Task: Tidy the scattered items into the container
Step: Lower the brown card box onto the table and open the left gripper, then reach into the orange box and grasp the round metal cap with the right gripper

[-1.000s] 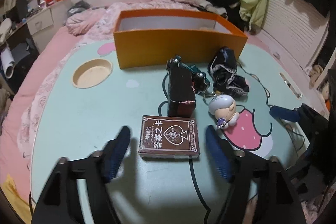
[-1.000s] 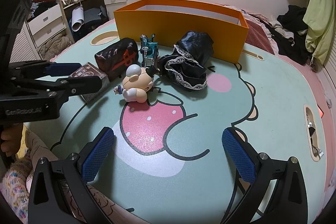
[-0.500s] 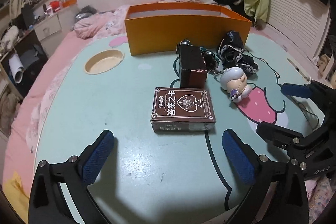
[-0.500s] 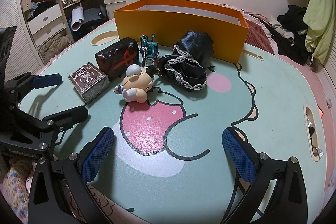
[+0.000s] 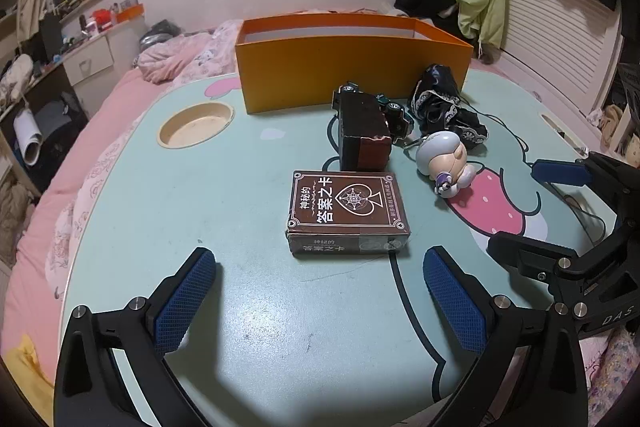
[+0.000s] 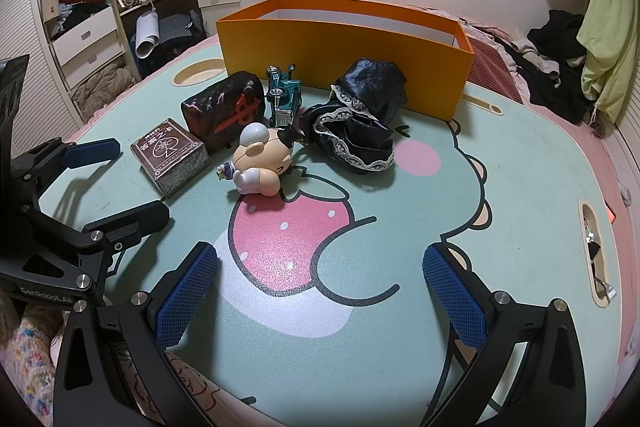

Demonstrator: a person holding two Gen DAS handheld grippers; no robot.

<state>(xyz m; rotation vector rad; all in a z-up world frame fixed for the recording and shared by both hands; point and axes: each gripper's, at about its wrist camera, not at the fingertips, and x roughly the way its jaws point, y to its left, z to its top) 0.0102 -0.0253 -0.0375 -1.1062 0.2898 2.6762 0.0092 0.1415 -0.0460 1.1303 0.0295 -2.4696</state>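
On table (image 5: 248, 307): card box (image 5: 347, 211) lies free; left gripper (image 5: 320, 291), right gripper (image 6: 320, 287) fingers released.

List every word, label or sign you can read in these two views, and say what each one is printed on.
"神秘的 答案之卡": on the lid of the brown card box.
"答案之卡": repeated on that box's front edge; the smaller print beside it is too blurred to read.
"GenRobot.AI": on the left gripper, seen from the right wrist view.
"DAS": on the right gripper, cut off at the picture edge.
A red sign on the dark pouch is unreadable.
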